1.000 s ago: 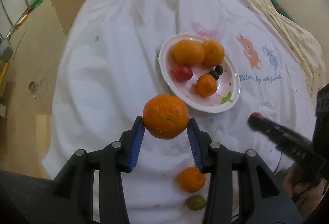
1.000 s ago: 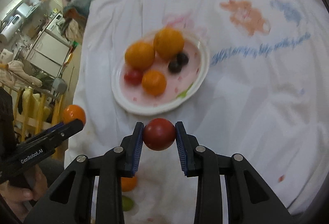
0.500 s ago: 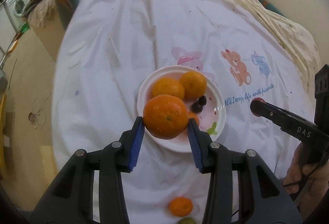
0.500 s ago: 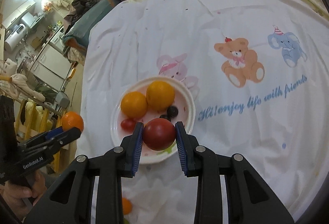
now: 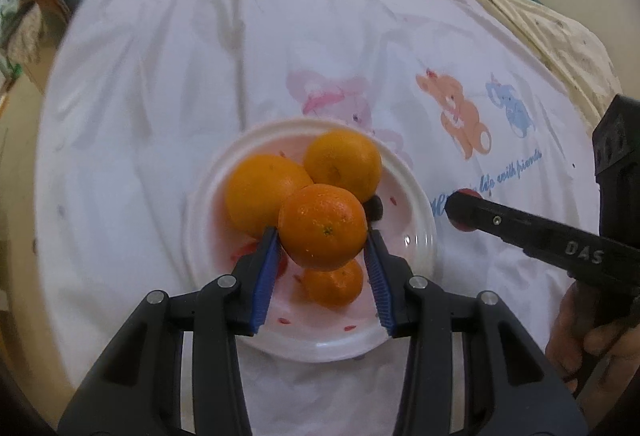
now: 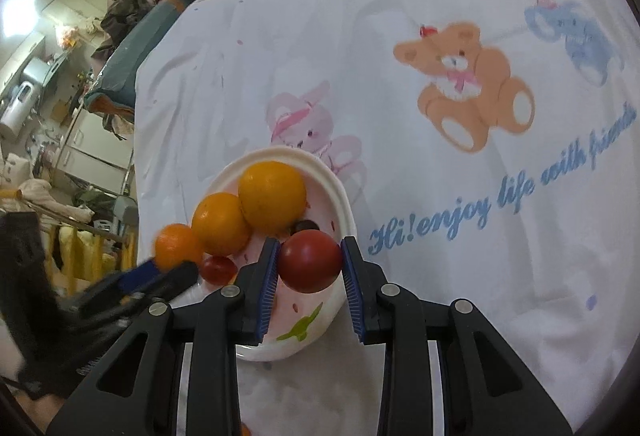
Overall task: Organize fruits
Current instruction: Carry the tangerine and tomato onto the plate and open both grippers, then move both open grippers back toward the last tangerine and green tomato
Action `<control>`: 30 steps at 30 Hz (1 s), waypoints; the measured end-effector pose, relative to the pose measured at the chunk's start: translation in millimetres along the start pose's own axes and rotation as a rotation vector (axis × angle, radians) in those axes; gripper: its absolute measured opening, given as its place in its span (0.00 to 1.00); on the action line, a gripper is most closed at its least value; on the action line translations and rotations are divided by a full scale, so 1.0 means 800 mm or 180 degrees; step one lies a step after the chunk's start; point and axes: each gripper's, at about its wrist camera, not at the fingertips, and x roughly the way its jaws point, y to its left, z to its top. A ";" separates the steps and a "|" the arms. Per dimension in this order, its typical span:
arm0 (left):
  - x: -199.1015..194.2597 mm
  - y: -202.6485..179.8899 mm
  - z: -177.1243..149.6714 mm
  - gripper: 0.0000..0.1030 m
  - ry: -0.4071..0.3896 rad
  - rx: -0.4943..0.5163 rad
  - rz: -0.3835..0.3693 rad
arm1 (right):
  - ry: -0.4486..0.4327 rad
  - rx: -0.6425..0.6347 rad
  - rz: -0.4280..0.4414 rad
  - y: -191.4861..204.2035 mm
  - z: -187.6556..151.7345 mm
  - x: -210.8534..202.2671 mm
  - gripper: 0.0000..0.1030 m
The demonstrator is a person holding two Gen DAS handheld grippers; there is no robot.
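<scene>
Both wrist cams looked steeply down, close over the plate [image 5: 416, 236] [image 6: 340, 196]; shared it and the sheet [image 5: 160, 76] [image 6: 440, 236], left cam centred, right lower-left.

Orange tangerine [image 5: 322, 226] between blue pads [image 5: 265, 279] of black gripper [image 5: 322, 276]; dark red tomato [image 6: 310, 260] between blue pads [image 6: 267, 286] of second black gripper [image 6: 310, 288]. White plate [image 5: 416, 236], pink inside, red flecks, green leaf mark [image 6: 302, 325]. White sheet [image 6: 440, 196]: tan bear [image 6: 468, 84], blue elephant [image 6: 576, 36], pink rabbit [image 6: 304, 120], blue lettering [image 6: 500, 196]
</scene>
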 end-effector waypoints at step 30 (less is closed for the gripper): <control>0.011 -0.006 0.004 0.85 -0.0049 0.0054 -0.0017 | 0.0033 0.0264 0.0138 -0.016 0.004 0.006 0.61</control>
